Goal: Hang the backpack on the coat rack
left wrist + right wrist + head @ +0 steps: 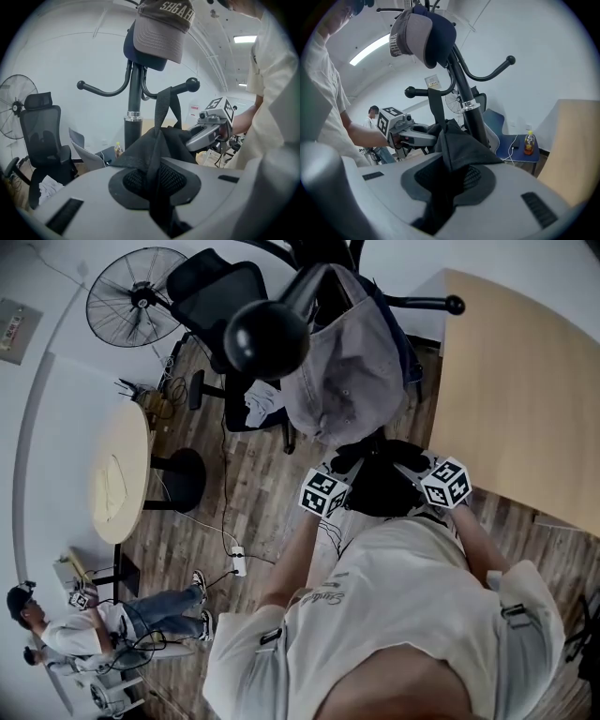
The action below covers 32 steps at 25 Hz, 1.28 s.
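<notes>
The black backpack (375,486) hangs between my two grippers, just below the coat rack (267,334). In the left gripper view its strap (163,108) runs up to the rack's hook arm, by the knob (192,84). My left gripper (157,187) is shut on a fold of the backpack's (154,145) fabric. My right gripper (445,187) is shut on another fold of the backpack (457,145), from the opposite side. Each gripper shows in the other's view: the right gripper (211,130) and the left gripper (408,132). From above I see the marker cubes of the left gripper (324,493) and right gripper (446,481).
A grey cap (342,362) sits on top of the rack pole (133,101). A black office chair (220,296) and a fan (136,292) stand behind. There is a wooden desk (525,390) to the right and a round table (117,474) to the left. A person (84,624) sits at lower left.
</notes>
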### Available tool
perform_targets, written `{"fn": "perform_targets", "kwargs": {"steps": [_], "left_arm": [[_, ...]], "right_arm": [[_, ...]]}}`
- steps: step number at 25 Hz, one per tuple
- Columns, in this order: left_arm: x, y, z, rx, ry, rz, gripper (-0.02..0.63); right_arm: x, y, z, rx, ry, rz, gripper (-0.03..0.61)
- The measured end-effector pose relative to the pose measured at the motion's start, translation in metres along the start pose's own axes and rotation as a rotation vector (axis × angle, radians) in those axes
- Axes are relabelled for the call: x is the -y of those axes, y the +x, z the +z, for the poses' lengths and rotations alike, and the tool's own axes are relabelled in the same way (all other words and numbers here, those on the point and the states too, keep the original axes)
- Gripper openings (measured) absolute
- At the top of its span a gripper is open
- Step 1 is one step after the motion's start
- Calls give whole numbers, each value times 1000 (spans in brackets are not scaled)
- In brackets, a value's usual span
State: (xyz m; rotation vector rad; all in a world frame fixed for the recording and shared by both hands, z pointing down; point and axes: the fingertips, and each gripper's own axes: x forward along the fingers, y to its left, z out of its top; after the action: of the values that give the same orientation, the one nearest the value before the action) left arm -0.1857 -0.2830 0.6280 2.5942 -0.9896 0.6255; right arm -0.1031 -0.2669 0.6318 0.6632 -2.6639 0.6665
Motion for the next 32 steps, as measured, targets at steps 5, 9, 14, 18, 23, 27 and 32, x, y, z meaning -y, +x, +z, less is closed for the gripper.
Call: {"fn": "perform_targets", "kwargs": {"steps": [5,9,14,18,23,27,32], "left_arm": [[-4,5,-1,-24,-10,1,58],[-10,7,-1,-44,7,8,67],[-15,-2,-3,-47,-30,73,106],[-14,-20,-5,-37,-56,111,114],[1,-43,-10,-28,-71,101,92],[28,-65,-8,-1,-59,60,51],[67,-97,13,90,-18,18,34]], "right_arm": [[1,4,-2,-8,27,-20,97],[1,10,-3,-32,34,-30,180],[4,0,-4,-53,16,-159,221],[4,-27,1,-40,33,-247,207],[-11,-58,11,40,33,-301,167],[-36,-81,20,118,30,-314,74],[-83,-101,31,195,-15,-291,-6]]}}
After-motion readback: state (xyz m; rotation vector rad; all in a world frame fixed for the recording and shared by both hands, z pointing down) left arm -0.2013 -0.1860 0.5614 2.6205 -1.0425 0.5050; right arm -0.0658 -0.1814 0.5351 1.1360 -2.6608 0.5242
